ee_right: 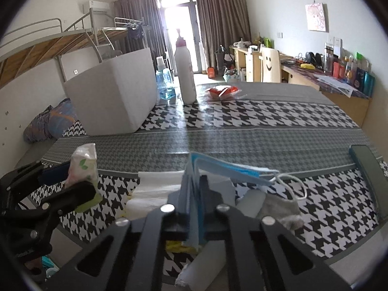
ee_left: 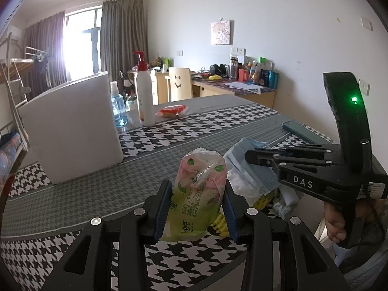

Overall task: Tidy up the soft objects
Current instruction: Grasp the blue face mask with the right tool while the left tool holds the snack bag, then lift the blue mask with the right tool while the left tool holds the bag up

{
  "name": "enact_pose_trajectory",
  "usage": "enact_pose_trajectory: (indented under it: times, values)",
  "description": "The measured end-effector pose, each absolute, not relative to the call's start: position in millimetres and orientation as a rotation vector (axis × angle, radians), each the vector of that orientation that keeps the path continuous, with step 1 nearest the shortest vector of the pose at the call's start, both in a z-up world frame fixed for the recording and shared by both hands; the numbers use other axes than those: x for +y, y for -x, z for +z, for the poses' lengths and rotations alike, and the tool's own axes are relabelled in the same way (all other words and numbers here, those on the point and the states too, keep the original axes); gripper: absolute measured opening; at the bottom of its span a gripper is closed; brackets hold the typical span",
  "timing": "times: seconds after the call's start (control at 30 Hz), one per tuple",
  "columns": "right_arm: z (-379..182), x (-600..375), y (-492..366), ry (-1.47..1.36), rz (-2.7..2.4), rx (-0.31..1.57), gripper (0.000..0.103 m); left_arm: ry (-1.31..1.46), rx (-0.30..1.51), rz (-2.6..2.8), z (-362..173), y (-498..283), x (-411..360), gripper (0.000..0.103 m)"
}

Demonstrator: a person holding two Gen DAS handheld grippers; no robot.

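Crinkly tissue pack (ee_left: 197, 195) — pleated blue masks (ee_right: 194, 194) pinched.

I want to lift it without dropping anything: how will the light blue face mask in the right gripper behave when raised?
Probably floppy: the light blue face mask is thin pleated fabric, already folded where the shut right gripper pinches it. It looks very light, so the free end and white ear loop will likely dangle. It seems unlikely to slip out, though the loop may snag on the neighbouring clutter.

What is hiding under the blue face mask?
Under the blue face mask show white tissue paper, something yellow and a grey sock. Anything beneath those is covered.
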State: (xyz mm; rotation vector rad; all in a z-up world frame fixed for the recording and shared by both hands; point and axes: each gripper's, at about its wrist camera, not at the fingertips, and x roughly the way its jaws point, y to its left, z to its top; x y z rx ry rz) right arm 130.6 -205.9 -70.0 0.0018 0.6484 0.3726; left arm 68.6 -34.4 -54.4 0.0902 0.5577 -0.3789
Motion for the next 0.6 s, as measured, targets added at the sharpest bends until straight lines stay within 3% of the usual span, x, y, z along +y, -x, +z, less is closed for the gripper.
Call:
enact_pose_trajectory:
  times: [0.33,0.53,0.6]
  values:
    - [-49.1,-206.0,-128.2,0.012,0.373,0.587,0.007,-0.090,0.542,-0.370,-48.9,-75.2,-33.5,0.043]
    - [-58.0,-210.7,-136.7,-0.018,0.400,0.671,0.007,-0.089,0.552,-0.370,-52.3,-77.7,-33.3,0.043]
    - [-63.0,-210.9,-138.6,-0.024,0.395,0.691,0.013,-0.092,0.553,-0.370,-52.9,-77.4,-33.0,0.043]
